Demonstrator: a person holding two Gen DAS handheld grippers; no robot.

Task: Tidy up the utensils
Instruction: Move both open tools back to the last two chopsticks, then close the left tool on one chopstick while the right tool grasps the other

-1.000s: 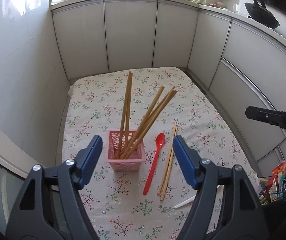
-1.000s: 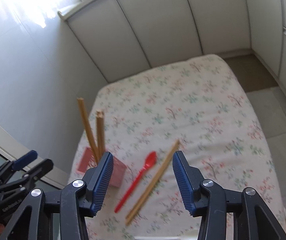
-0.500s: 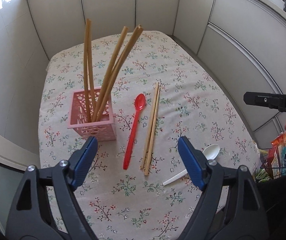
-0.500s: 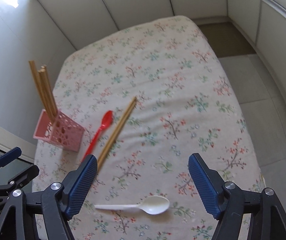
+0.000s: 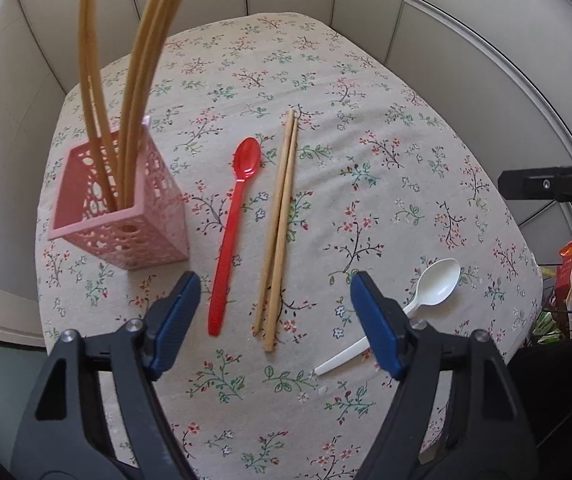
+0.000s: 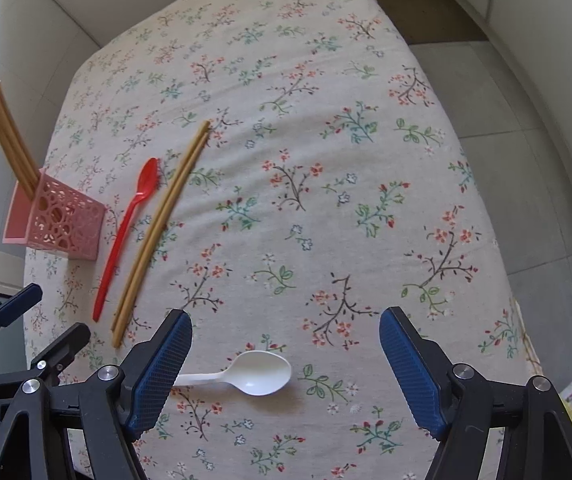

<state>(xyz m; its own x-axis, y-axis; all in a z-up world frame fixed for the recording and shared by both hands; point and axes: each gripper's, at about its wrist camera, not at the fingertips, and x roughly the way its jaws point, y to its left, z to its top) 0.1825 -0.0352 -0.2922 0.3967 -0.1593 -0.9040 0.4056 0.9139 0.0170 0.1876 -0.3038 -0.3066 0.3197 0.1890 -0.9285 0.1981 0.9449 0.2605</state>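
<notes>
White plastic spoon (image 6: 254, 374) lies near the cloth's (image 6: 325, 80) front edge, under my wide-open, empty right gripper (image 6: 286, 376) — I'd drop straight and pinch its thin handle. My left gripper (image 5: 276, 326), equally open, empty, hovers over the loose chopsticks (image 5: 280, 232).

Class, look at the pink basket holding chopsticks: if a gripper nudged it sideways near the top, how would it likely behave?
The pink basket looks like thin perforated plastic, so probably light and apt to slide. The long chopsticks lean well above its rim, so it may tip easily.
</notes>
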